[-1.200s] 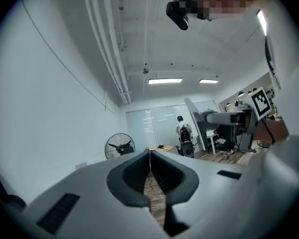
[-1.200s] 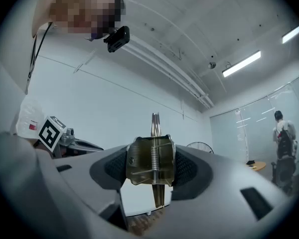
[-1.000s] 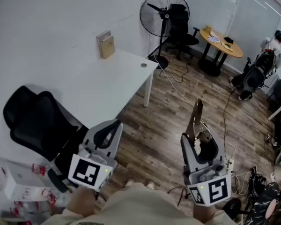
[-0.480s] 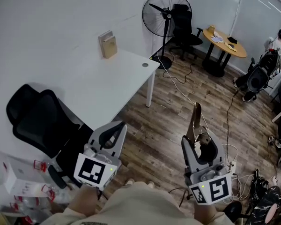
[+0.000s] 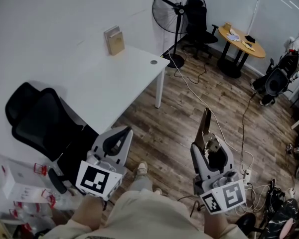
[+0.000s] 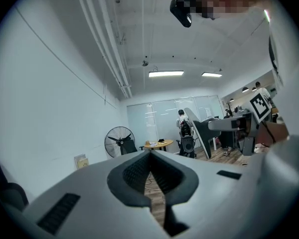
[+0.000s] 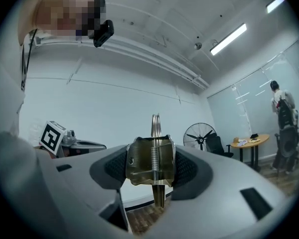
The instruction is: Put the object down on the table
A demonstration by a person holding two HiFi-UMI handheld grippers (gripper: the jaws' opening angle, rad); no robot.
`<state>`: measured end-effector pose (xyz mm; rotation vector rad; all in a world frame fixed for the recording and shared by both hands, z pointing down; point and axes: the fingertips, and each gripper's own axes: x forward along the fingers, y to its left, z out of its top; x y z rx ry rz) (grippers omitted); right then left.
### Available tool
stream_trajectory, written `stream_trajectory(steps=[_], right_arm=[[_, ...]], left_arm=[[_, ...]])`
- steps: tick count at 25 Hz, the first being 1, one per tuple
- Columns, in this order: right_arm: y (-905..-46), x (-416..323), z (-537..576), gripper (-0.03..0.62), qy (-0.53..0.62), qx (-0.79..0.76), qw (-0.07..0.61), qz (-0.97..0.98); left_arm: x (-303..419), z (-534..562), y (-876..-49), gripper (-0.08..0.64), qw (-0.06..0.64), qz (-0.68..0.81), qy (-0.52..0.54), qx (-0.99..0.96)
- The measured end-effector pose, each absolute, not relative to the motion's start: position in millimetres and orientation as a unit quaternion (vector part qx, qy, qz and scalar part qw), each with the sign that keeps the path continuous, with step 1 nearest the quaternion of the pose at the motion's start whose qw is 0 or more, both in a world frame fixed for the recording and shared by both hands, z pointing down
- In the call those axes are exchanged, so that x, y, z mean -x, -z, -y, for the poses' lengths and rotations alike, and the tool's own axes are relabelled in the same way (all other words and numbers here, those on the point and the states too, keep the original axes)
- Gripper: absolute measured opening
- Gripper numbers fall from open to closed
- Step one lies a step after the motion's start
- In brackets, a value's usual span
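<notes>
Close below me, in the head view, my left gripper (image 5: 123,132) has its jaws together with nothing between them. Just to its right, my right gripper (image 5: 209,149) stands partly open, its pads pressed on the sides of a brass-coloured spring clip (image 5: 206,126). The clip's long narrow end points up and away from me. It hangs in the air over the wooden floor (image 5: 174,118), well apart from the white counter (image 5: 114,83). A black office chair (image 5: 40,126) stands at the counter's near side. On the counter's far end a tan box (image 5: 114,40) stands upright by the wall. Beyond it are a standing fan (image 5: 177,9) and a round wooden table (image 5: 244,43).
</notes>
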<state>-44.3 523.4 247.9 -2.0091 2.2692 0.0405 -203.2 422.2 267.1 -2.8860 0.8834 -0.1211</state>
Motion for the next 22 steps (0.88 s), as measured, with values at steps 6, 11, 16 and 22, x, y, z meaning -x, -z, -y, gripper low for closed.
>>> stream_trajectory(steps=[6,11,16,22], right_arm=[[-260,38,-506,0.236,-0.002,0.660,0.061,-0.749],[-267,28,-480,0.236,0.011,0.658,0.056,-0.751],[-275,14,-443,0.237,0.028,0.657,0.052,-0.751],[-286,-6,-380,0.237,0.049,0.654,0.048,-0.753]], left_arm=[[191,-412,-276,0.021,0.067,-0.287,0.039,0.955],[177,-388,-285,0.020,0.057,-0.281,0.041,0.957],[160,-351,-291,0.021,0.054,-0.275,0.048,0.959],[138,-289,-298,0.021,0.047,-0.275,0.061,0.958]])
